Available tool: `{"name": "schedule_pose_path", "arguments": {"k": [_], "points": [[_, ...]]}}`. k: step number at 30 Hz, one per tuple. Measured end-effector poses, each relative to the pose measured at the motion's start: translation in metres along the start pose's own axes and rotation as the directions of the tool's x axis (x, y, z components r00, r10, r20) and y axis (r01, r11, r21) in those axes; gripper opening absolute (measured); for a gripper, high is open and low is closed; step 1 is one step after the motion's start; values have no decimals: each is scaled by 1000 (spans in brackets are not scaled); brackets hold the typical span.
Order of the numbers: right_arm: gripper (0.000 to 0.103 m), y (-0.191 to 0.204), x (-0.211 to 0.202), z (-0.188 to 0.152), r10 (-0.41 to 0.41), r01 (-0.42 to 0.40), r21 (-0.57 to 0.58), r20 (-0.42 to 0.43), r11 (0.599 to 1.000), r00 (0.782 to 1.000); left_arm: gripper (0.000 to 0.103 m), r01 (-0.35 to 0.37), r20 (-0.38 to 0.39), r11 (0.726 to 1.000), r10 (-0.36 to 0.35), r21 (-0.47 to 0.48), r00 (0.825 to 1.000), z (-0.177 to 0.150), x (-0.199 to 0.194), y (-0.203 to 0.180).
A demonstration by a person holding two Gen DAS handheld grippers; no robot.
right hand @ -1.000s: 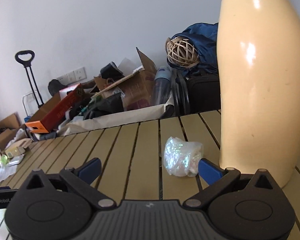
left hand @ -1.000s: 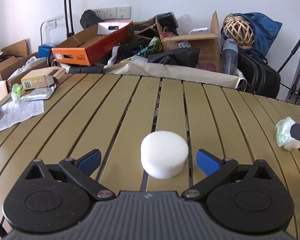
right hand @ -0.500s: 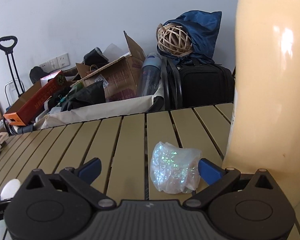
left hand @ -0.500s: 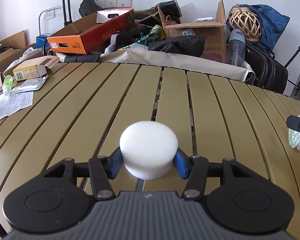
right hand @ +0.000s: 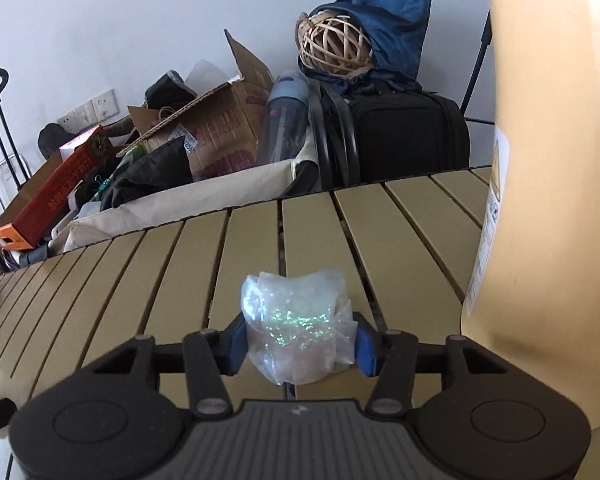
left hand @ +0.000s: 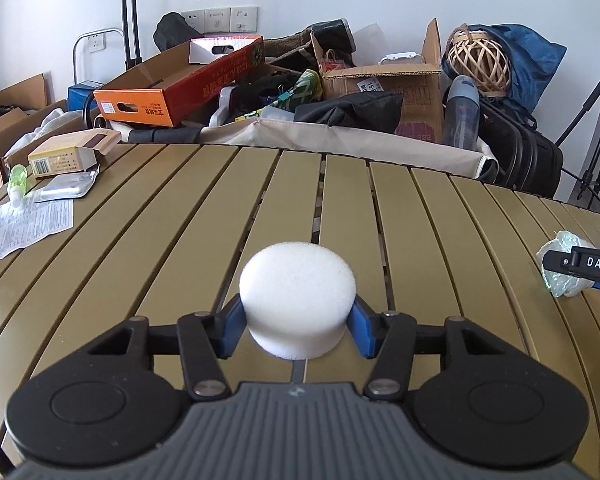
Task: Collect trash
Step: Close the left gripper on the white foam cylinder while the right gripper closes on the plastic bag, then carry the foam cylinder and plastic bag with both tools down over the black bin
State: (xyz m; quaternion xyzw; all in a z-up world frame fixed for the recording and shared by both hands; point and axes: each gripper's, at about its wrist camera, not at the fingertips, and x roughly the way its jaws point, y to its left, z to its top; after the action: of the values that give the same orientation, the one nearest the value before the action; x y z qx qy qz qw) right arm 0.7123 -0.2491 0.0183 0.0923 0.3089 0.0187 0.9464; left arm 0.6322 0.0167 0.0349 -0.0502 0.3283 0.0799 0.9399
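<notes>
A white foam disc (left hand: 298, 296) sits on the slatted olive table (left hand: 172, 248), and my left gripper (left hand: 298, 322) is shut on it, blue pads pressing its two sides. A crumpled clear plastic wad (right hand: 296, 320) with a green shimmer lies between the fingers of my right gripper (right hand: 300, 340). Those jaws are closing, and both pads touch the wad. In the left wrist view the same plastic wad (left hand: 560, 264) shows at the far right with a black finger (left hand: 588, 264) of the right gripper against it. A tall beige bin (right hand: 552, 200) stands just right of the wad.
On the table's left end lie a small yellow carton (left hand: 64, 156), a foil blister pack (left hand: 66, 188), a green bottle (left hand: 18, 178) and a printed sheet (left hand: 24, 224). Behind the table: cardboard boxes (left hand: 384, 80), a black suitcase (right hand: 408, 136), a wicker ball (left hand: 478, 60), a tripod (left hand: 596, 120).
The left gripper closed on the foam disc half a second ago and has held still since. The right gripper moved in over the plastic wad, and its open jaws closed onto it.
</notes>
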Motion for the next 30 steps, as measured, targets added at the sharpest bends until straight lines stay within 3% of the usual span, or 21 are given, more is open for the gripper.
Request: {"name": "schedule_pose_path", "arguments": {"k": [10,30], "points": [[44,3,-45,-3,67,-68,28,47,997,997,54,7,41,1000,-7,7,999,-3,-41,4],[43,37,-214,-49,155,-151,-44,134,988,979,54,60,149,998,-64,35,987,-40,-188,16]]}}
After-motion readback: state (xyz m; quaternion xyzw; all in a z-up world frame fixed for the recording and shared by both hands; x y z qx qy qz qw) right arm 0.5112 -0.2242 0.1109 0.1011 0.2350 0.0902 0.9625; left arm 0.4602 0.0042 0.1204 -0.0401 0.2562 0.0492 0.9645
